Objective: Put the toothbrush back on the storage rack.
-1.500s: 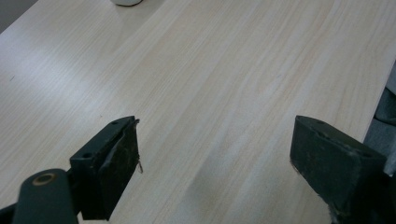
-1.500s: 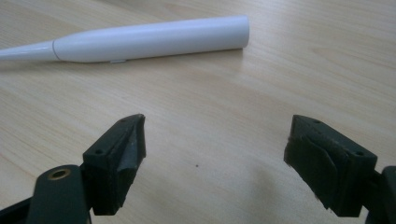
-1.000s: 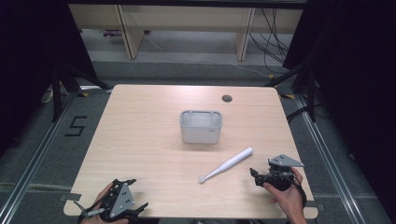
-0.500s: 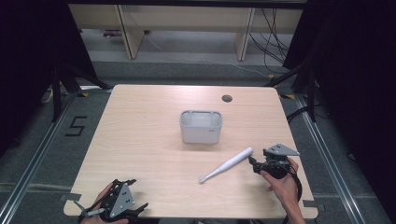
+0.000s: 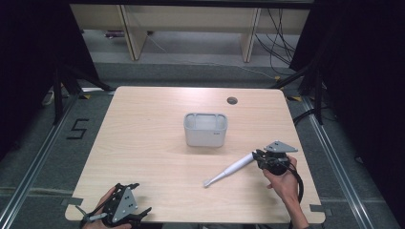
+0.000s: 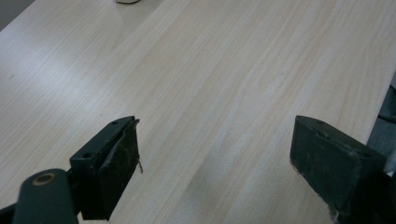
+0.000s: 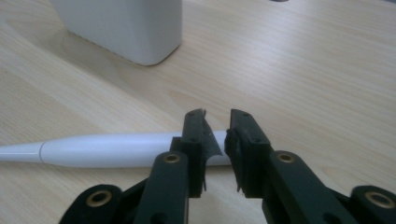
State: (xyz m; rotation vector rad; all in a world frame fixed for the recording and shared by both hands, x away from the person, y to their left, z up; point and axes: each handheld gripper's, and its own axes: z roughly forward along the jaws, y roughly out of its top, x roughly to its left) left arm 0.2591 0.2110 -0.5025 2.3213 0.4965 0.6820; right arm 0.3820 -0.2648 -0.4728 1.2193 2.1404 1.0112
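1. High view: I see the wooden table (image 5: 143, 143) with a white box-shaped container (image 5: 206, 129) standing near its middle, open side up; a small dark round hole (image 5: 232, 100) sits in the tabletop toward the far edge. A white pen-like tool (image 5: 229, 170) lies flat on the table, nearer me and to the right of the container, well apart from it, set on a slant; its thick end points at the right gripper (image 5: 258, 156), its thin end toward the near edge. The right hand (image 5: 282, 179) holds that gripper at the tool's thick end; from here I cannot tell whether the jaws touch it. The left gripper (image 5: 138, 213) rests at the near left corner of the table in the left hand (image 5: 102, 207), far from the tool.

2. Left gripper view: I read the left gripper (image 6: 215, 158) with jaws wide apart, bare tabletop between them, nothing gripped; a sliver of the white container (image 6: 128, 1) shows at the top edge.

3. Right gripper view: the right gripper (image 7: 217, 140) has its jaws close together with a narrow gap between; the tool's (image 7: 107, 150) thick end lies just behind the jaw tips and crosses that gap; I cannot tell that it is clamped. The container (image 7: 121, 25) stands beyond, upper left.
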